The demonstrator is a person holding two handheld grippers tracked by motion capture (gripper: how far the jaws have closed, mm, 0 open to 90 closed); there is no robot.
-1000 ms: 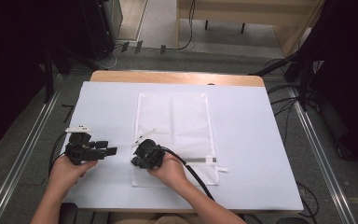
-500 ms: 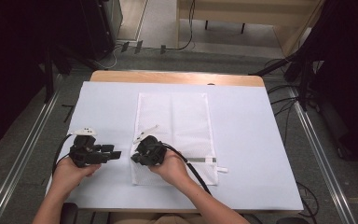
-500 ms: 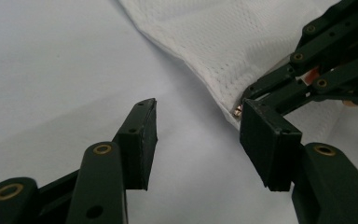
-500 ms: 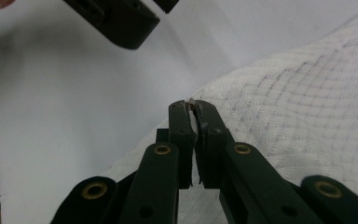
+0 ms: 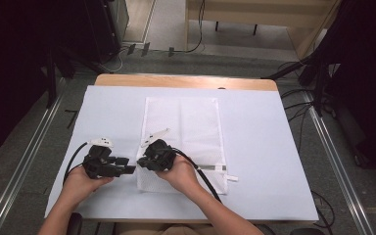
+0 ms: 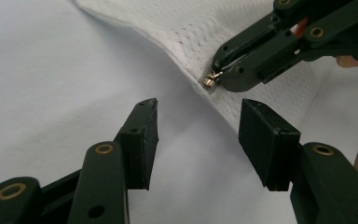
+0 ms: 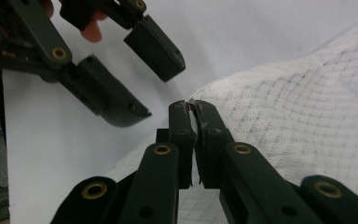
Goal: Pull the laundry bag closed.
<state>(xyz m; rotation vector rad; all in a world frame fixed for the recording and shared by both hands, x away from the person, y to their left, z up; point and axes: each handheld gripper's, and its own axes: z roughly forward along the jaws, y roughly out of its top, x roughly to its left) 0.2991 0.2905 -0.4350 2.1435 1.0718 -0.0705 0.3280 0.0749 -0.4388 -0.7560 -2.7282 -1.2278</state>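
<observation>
White mesh laundry bag lies mid-worktop; right gripper fingers pinch its near-left zipper pull. Left gripper fingers gape just beside. The small pull may slip free.

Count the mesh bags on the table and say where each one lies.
1. A single white mesh bag lies flat along the middle of the table; the right gripper pinches its near left edge, and the open left gripper waits beside it.
</observation>
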